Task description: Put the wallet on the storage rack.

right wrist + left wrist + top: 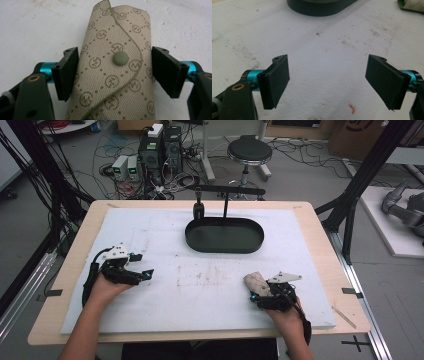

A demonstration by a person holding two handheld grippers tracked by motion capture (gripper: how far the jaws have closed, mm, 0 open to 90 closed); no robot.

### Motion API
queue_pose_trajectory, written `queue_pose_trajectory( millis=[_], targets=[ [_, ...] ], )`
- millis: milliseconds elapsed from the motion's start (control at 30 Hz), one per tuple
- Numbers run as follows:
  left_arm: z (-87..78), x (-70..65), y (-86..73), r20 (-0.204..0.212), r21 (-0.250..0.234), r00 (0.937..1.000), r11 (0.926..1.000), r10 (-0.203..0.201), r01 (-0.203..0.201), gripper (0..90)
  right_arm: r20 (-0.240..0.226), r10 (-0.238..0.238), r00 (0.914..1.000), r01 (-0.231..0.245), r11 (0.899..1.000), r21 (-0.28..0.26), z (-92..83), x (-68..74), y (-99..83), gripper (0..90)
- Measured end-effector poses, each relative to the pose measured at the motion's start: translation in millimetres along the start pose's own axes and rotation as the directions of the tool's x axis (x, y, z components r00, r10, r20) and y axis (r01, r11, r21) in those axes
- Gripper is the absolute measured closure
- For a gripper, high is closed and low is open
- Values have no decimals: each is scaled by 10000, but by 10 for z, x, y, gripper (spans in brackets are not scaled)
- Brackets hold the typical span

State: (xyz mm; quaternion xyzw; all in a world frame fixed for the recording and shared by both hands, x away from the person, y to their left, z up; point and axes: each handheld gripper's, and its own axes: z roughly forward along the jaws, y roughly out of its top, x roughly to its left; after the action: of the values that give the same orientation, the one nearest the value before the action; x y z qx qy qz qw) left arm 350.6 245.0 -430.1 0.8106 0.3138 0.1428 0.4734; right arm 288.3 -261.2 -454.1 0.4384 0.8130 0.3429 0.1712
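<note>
- Near the front right of the white foam mat (200,285), well short of the black oval tray (224,235), lies a beige patterned pouch (115,67) with a snap button (120,58) on its flap.
- Around that pouch sits the right gripper (113,75): both pads touch the pouch's sides, so it is grasping it, the pouch resting on the mat.
- Left of the pouch, well apart, the left gripper (327,82) rests on the mat, jaws spread wide with nothing between them.
- Beyond the pouch, the tray stands at the mat's far edge with a black stand (225,192) behind it.
</note>
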Motion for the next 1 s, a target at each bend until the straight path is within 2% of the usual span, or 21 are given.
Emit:
queue_pose_trajectory(
  millis=[133, 200, 333, 533, 833, 1000],
  targets=[
    [-6, 12, -18, 5, -22, 10000, 10000, -79, 79, 194, -55, 157, 9999, -157, 9998, -128, -17, -31, -6, 320],
    [-18, 22, -24, -14, -22, 9999, 9999, -113, 113, 194, -276, 75, 9996, -80, 9998, -208, -32, -71, -8, 341],
    [-35, 31, -24, -31, -85, 9999, 9999, -134, 133, 194, -266, 11, 9996, -20, 9994, -355, -45, -100, -7, 345],
    [-35, 32, -26, -16, -73, 9999, 9999, -118, 118, 194, -371, 246, 9990, -286, 9932, -1125, -120, -153, 44, 348],
    [-87, 63, -22, -121, -236, 9998, 9996, -144, 141, 194, -506, -50, 9987, -25, 9890, -1477, -189, -221, 224, 348],
    [-113, 66, -16, -182, -272, 9998, 9996, -118, 113, 194, -496, -331, 9982, 259, 9897, -1410, -217, -263, 349, 348]
  ],
)
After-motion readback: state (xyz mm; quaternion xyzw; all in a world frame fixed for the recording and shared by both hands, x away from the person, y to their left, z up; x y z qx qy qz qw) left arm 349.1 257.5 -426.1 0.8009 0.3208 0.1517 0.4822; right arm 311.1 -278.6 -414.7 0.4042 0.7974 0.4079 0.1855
